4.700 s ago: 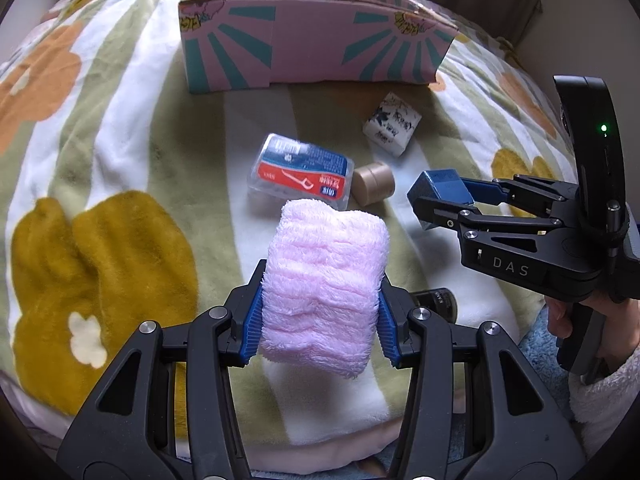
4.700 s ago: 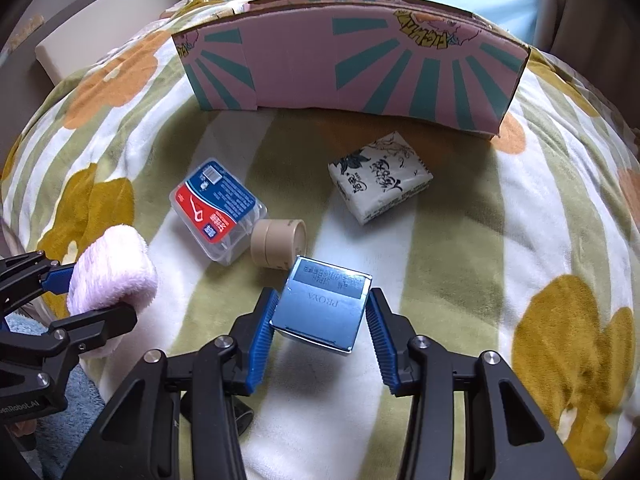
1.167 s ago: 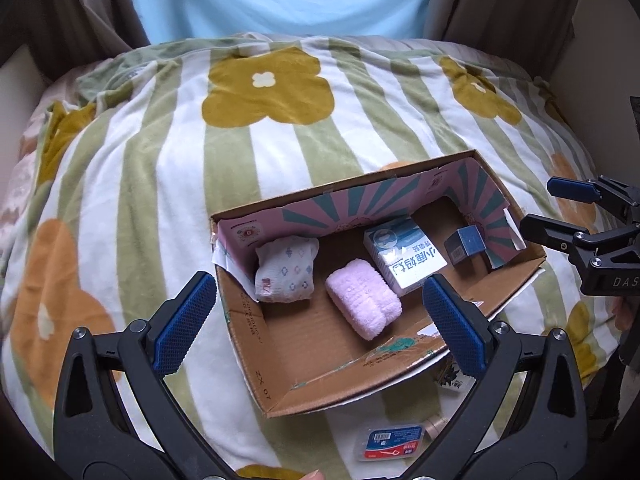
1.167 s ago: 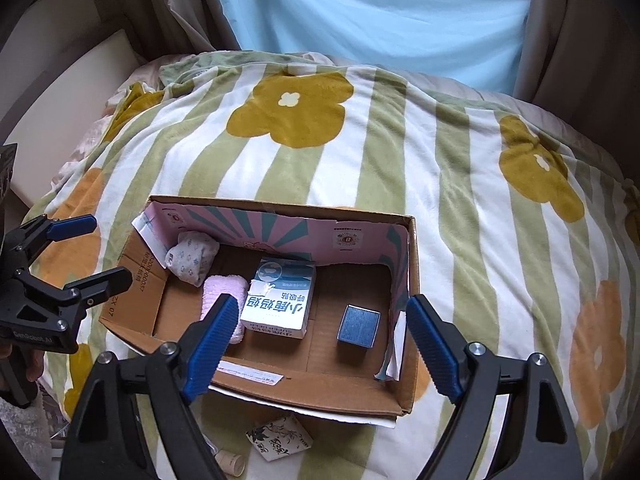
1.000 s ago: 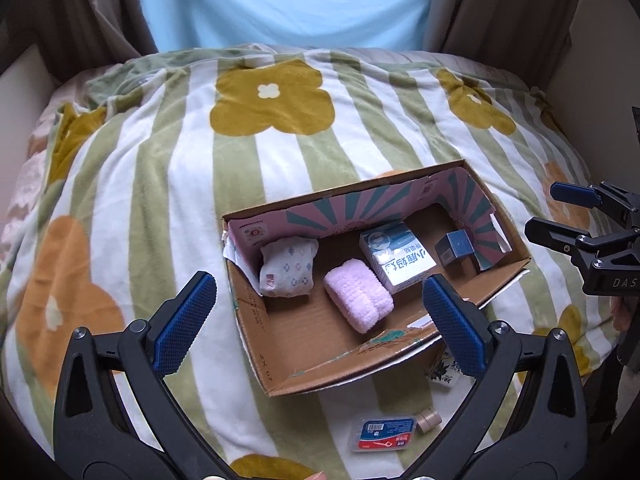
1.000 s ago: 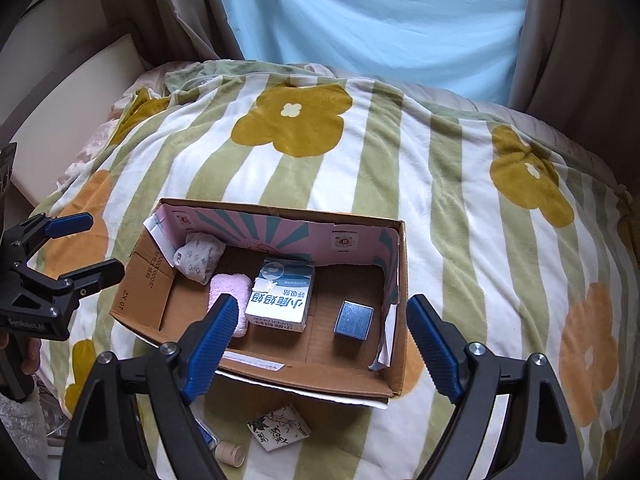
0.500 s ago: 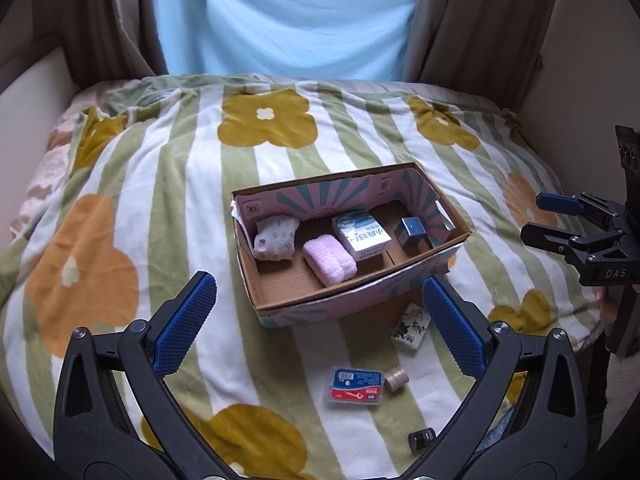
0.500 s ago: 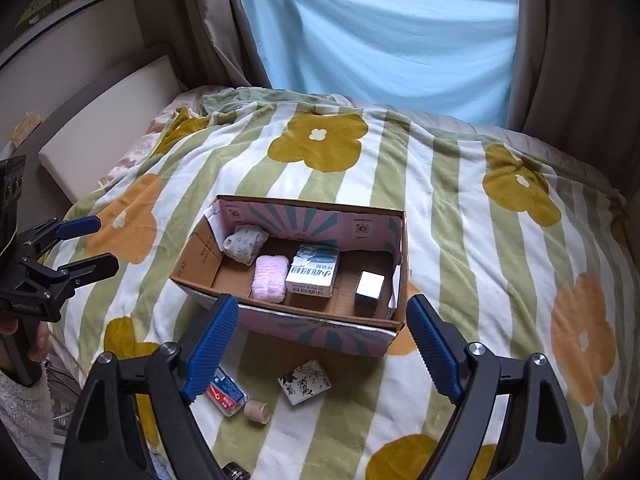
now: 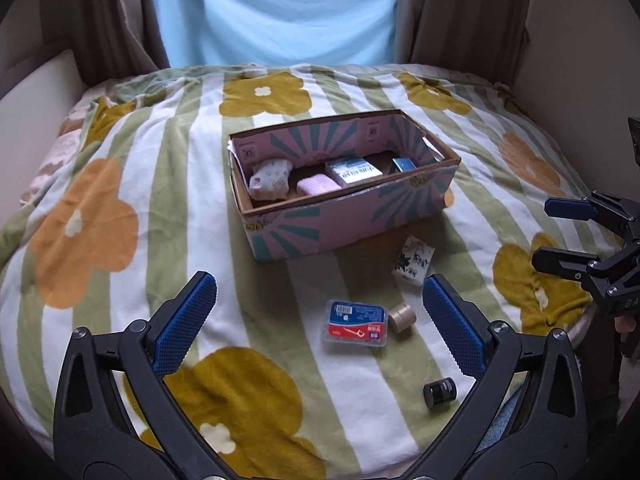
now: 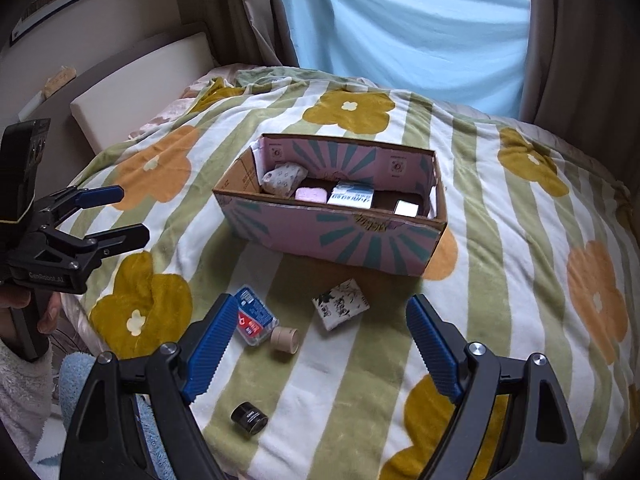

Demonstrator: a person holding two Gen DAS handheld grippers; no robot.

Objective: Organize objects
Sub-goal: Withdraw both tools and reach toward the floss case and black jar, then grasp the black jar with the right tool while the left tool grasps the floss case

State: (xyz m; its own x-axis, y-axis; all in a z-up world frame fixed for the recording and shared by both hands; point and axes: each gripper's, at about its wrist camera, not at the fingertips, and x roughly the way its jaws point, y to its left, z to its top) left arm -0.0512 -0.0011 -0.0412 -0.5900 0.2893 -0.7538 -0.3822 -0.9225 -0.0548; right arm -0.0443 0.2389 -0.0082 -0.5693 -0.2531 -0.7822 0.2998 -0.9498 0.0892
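Landmark: a pink cardboard box with teal sunburst rays (image 9: 352, 216) is sitting open-topped on a bed under a fleece blanket striped green and white with yellow and orange flowers (image 9: 168, 200).
Inside the box: a small patterned white cloth bundle (image 9: 270, 178), a pink fluffy rolled towel (image 9: 318, 186), a white-and-blue printed carton (image 9: 352, 170) and a small blue metallic cube box (image 9: 404, 165) are lying in a row along its floor.
Outside the box: a white packet with black ink drawings (image 10: 340, 308) is lying just beside its near wall; a clear flat plastic case with a red-and-blue label (image 9: 355, 323) and a beige tape roll (image 9: 402, 317) are sitting close together, further toward the bed edge; a small black round jar (image 10: 249, 417) is lying furthest from the box.
Left tongs (image 9: 320, 320): spread wide, gripping nothing, hanging over the loose things, apart from the box.
Right tongs (image 10: 320, 352): likewise gaping and empty, above the blanket, short of the box.
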